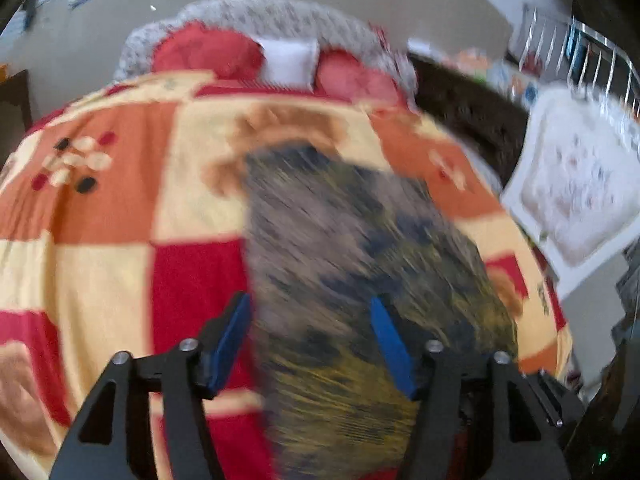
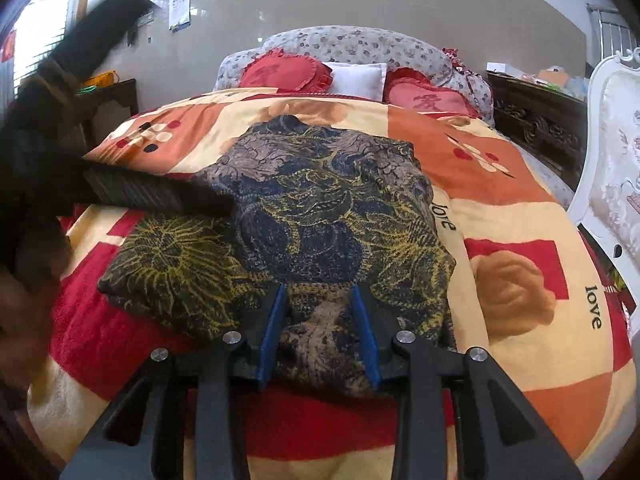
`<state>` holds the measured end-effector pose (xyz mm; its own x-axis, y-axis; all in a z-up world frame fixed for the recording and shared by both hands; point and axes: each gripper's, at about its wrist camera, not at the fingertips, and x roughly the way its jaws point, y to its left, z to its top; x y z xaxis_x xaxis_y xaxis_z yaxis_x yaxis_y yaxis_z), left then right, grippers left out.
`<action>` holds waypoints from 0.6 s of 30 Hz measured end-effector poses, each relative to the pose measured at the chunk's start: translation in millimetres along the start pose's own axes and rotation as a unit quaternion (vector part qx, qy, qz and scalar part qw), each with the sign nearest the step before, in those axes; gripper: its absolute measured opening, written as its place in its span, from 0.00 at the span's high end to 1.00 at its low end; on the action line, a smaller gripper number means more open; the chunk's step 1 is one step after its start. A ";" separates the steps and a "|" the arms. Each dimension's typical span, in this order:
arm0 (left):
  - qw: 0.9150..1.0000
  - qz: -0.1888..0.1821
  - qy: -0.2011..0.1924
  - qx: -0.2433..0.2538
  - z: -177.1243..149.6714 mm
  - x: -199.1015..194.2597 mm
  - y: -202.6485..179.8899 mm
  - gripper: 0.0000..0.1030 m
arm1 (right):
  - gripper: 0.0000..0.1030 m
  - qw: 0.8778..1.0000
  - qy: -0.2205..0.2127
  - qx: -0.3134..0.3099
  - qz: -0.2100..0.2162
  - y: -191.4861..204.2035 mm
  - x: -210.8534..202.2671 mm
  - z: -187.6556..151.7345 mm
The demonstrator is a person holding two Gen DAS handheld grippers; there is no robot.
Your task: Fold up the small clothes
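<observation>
On the bed (image 2: 520, 208), mid-blanket, lies the garment (image 2: 320, 208), dark w/ yellow & grey floral print, partly folded, spread flat. Left wrist view is badly motion-blurred: garment (image 1: 360, 260) shows only as a streaked grey-yellow patch, edges & folds can't be made out there. Right view is sharp, but its left side is blocked by a dark blurred mass, w/ a black ribbed bar (image 2: 156, 194) reaching across onto the garment's left part; can't tell exactly what that bar is. Near hem of garment is hidden behind the right gripper (image 2: 320, 332). Bed's near edge cut off in both views.

Right gripper: jaws apart, blue pads (image 2: 274, 332) straddling the garment's near edge, cloth seen between them; can't tell if pads touch it. Left gripper (image 1: 312, 340): jaws wide apart, nothing clamped; garment runs from between the pads (image 1: 390, 340) toward far-right, left pad over red blanket just beside the cloth's left edge.

Far end: two red heart cushions (image 2: 284, 72) flanking a white pillow (image 2: 356, 76) at the floral headboard (image 2: 352, 42). White chair (image 2: 612, 168) at right.
</observation>
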<state>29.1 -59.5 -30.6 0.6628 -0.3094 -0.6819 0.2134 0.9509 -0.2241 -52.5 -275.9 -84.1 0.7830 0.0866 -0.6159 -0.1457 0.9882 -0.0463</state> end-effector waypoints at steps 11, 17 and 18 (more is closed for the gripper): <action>0.950 -0.226 0.142 -0.161 22.8 88.3 66.8 0.22 | 0.54 1.000 -0.007 0.008 0.005 -1.5 -0.7 -1.0; 0.921 -0.291 0.156 -0.209 33.4 102.2 61.0 0.16 | 0.54 1.000 -0.003 0.011 0.010 -2.4 -2.3 3.9; 0.915 -0.303 0.156 -0.217 33.9 101.7 62.6 0.16 | 0.54 1.000 0.004 0.016 0.017 -4.5 -3.4 8.5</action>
<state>134.3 -31.3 -90.4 0.2655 -0.8300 -0.4906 0.1247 0.5341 -0.8362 -49.4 -279.6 -75.2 0.7724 0.1200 -0.6238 -0.1538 0.9881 -0.0003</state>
